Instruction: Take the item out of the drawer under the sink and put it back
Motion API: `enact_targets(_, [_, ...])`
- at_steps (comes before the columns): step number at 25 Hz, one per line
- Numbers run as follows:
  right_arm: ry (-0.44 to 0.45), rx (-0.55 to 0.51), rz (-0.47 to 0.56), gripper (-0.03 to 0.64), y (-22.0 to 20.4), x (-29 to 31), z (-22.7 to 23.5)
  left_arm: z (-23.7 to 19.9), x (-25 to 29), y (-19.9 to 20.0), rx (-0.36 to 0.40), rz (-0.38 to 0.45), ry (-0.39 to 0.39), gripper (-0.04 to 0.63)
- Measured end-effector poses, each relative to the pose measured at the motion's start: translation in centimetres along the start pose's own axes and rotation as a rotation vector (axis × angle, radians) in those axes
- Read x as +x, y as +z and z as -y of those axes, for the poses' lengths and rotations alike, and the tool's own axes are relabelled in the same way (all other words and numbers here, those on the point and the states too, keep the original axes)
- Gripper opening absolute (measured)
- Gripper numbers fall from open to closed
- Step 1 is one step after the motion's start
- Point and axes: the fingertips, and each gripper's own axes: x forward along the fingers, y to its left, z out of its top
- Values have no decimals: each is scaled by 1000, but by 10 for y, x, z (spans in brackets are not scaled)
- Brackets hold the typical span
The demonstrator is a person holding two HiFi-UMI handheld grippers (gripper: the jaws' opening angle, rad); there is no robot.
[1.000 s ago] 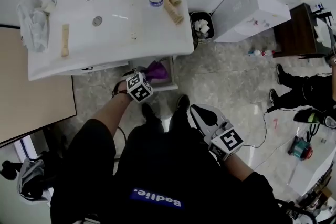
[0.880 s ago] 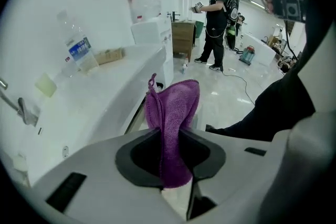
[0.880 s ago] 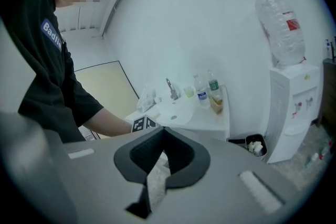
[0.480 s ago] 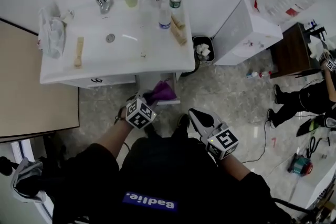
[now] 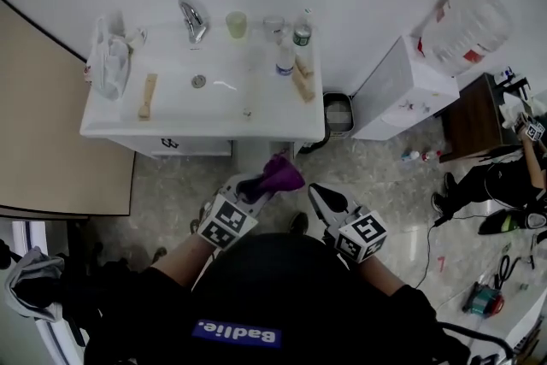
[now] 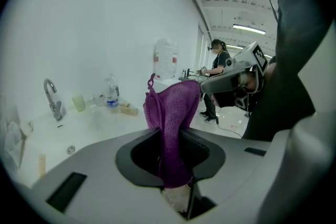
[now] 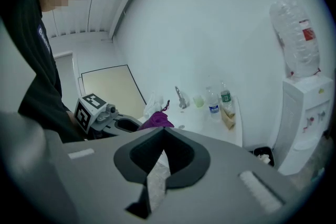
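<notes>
A purple cloth [image 5: 280,175] stands up from my left gripper [image 5: 256,188], which is shut on it in front of the white sink [image 5: 171,111]. In the left gripper view the cloth [image 6: 173,113] rises from between the jaws of that gripper [image 6: 170,136], its upper end flopping free. My right gripper [image 5: 318,194] hovers just right of the cloth, shut with nothing in it; its own view shows the jaw tips of the right gripper [image 7: 161,134] meeting. A drawer front [image 5: 175,145] shows under the basin; the rest of the cabinet is hidden.
On the sink top are a faucet [image 5: 192,17], a cup [image 5: 236,23], two bottles [image 5: 285,60], and a plastic bag [image 5: 109,64]. A small bin [image 5: 338,114] and a water dispenser [image 5: 410,94] stand to the right. A beige panel [image 5: 51,132] is at the left. A person [image 5: 504,184] is at the far right.
My left gripper has drawn back from under the sink and risen with the purple cloth in it. The view has pulled away from the sink. The right gripper has stayed close by.
</notes>
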Motion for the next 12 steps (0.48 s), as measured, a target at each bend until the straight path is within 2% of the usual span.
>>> enact_targets(6, [30,-6,5,2,10,14,-10,7,-33,47,-96,181,-14,94])
enact_targets(12, [56,-23,-5,2,18,22,-23,26,-68,88,-88,314,-53,94])
